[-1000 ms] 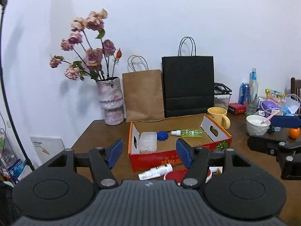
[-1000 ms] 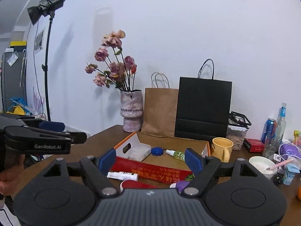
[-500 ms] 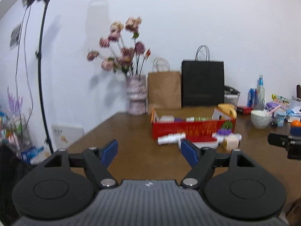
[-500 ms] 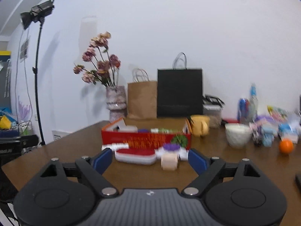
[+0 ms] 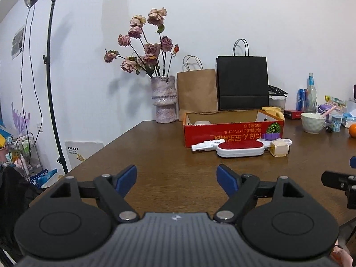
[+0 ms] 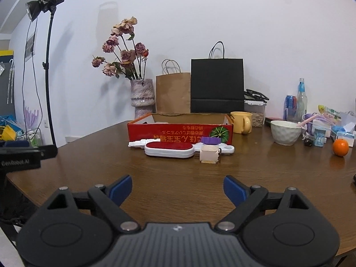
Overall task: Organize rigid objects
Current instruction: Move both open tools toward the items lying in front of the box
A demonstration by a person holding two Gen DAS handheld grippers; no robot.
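Note:
A red cardboard box point(image 5: 233, 131) point(image 6: 178, 131) stands open-topped in the middle of the brown table point(image 5: 155, 155). In front of it lie a white spray bottle point(image 5: 207, 144) point(image 6: 140, 143), a red-and-white lint brush point(image 5: 240, 148) point(image 6: 169, 149), a cream cube-shaped item point(image 5: 279, 149) point(image 6: 209, 154) and a purple-capped piece point(image 6: 211, 140). My left gripper point(image 5: 176, 173) hovers low over the near table, well short of these items, its jaws opening with nothing between them. My right gripper point(image 6: 178, 181) is open and empty, also well back from the brush.
Against the wall stand a vase of dried roses point(image 5: 164, 99), a brown paper bag point(image 5: 197, 91) and a black bag point(image 5: 242, 82). To the right are a yellow mug point(image 6: 241, 122), a white bowl point(image 6: 286, 132), an orange point(image 6: 340, 147) and bottles. A light stand point(image 5: 51, 77) rises left of the table.
Both grippers have drawn back from the box and sunk toward the table, so the box now looks smaller and seen side-on. Both pairs of jaws stand wider.

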